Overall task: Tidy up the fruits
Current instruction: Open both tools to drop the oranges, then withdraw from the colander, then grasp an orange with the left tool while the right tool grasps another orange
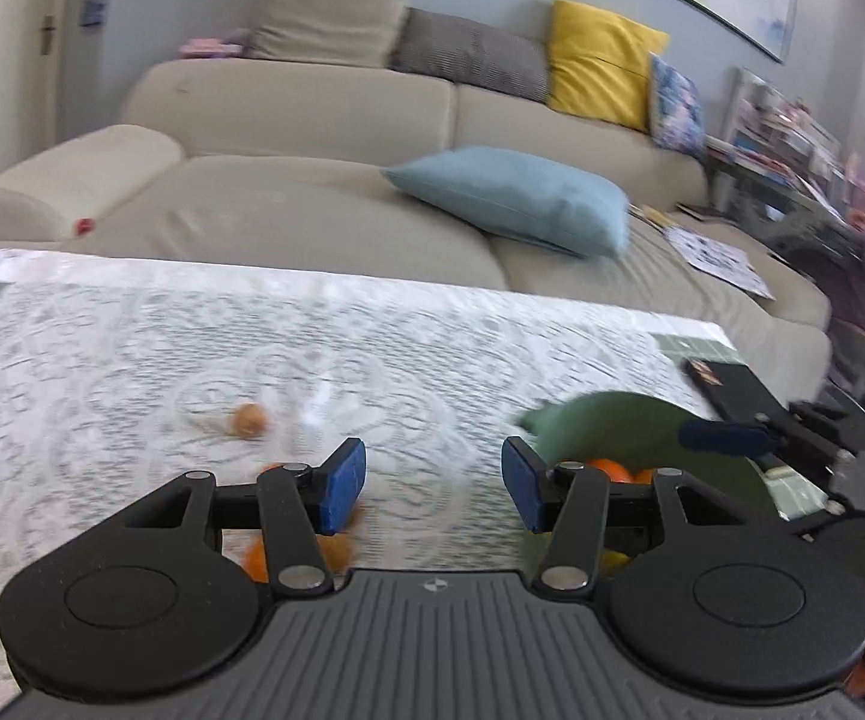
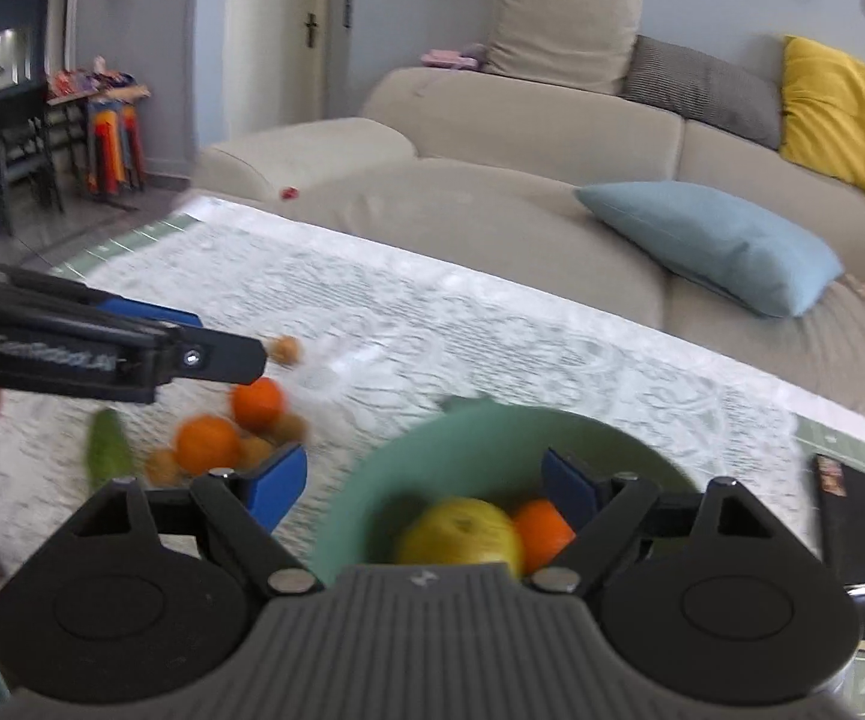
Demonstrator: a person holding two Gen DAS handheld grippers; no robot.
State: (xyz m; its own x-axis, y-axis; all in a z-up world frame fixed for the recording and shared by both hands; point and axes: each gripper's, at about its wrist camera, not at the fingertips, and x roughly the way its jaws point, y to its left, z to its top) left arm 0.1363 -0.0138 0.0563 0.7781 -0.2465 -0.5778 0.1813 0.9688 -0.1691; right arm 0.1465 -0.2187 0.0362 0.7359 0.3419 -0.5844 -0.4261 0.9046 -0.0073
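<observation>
Where the lace cloth (image 2: 492,324) covers the desk (image 2: 840,438): green bowl (image 2: 474,438) near the right edge, holding a yellow-green fruit (image 2: 462,531) and an orange (image 2: 540,525) touching side by side.

Left of the bowl, apart from it: loose cluster of two oranges (image 2: 207,444) and several small brown fruits (image 2: 255,450), packed together. Just beside the cluster, toward the left edge: cucumber (image 2: 107,450). Farther toward the far edge, alone: one small brown fruit (image 1: 248,420).

Right gripper (image 2: 423,486): fingers (image 2: 276,483) spread wide, gripping nothing, poised over the near rim of the bowl with the right finger above the bowl interior.

Left gripper (image 1: 435,483): fingers (image 1: 342,483) spread, gripping nothing, held above bare cloth between the cluster and the bowl. Oranges partly hidden beneath the left finger; bowl rim partly hidden behind the right finger.

At the right edge of the desk: dark flat box (image 2: 858,516), lying flat.

Beyond the far edge: beige sofa (image 1: 288,114) with a light blue cushion (image 1: 516,198) and a yellow cushion (image 1: 603,63). Strong motion blur in both views; fine detail of the small fruits not readable.
</observation>
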